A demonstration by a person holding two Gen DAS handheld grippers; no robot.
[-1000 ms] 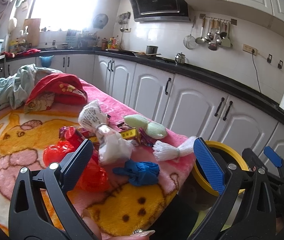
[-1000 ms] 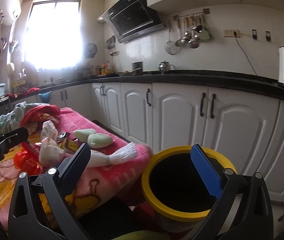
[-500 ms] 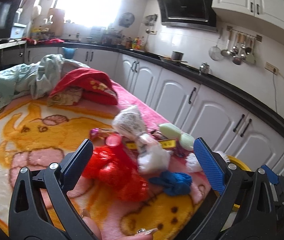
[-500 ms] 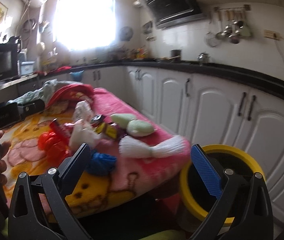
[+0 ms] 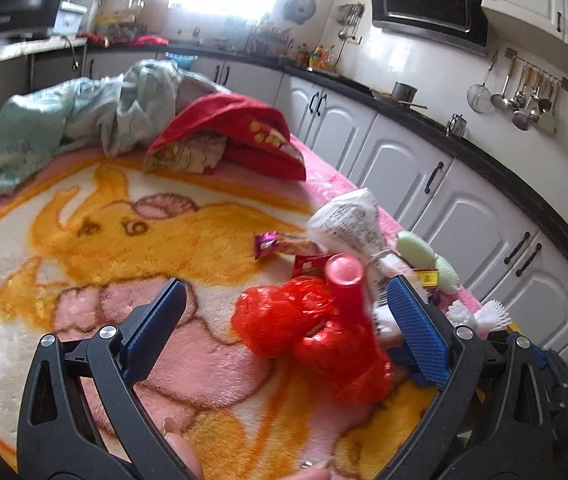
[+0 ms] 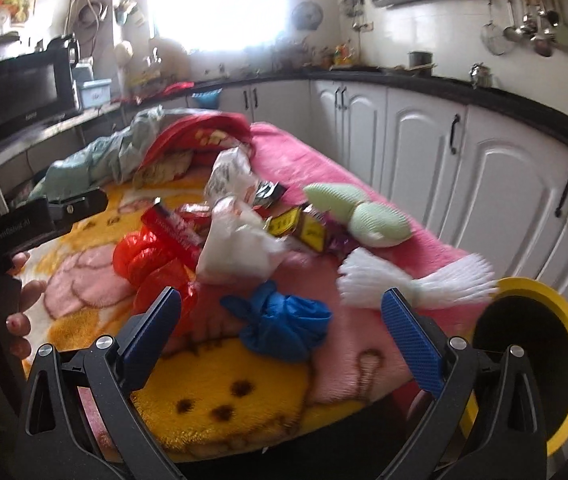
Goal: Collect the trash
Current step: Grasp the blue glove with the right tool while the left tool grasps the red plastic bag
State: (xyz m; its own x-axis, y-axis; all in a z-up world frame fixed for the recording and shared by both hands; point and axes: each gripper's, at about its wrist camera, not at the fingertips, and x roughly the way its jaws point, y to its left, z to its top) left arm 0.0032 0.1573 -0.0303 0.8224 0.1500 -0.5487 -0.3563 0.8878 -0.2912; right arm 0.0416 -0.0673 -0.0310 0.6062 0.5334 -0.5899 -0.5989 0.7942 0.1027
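Across the blanket-covered tabletop (image 6: 219,392) the trash pile (image 6: 235,240) lies uncollected near the right edge, just beside the yellow-rimmed bin (image 6: 564,360) below. Left gripper (image 5: 284,332) and right gripper (image 6: 279,336) hover with fingers released, empty; open blanket lies leftward.

Bright window (image 6: 219,0), white cabinets (image 6: 424,140), black countertop (image 6: 524,104)
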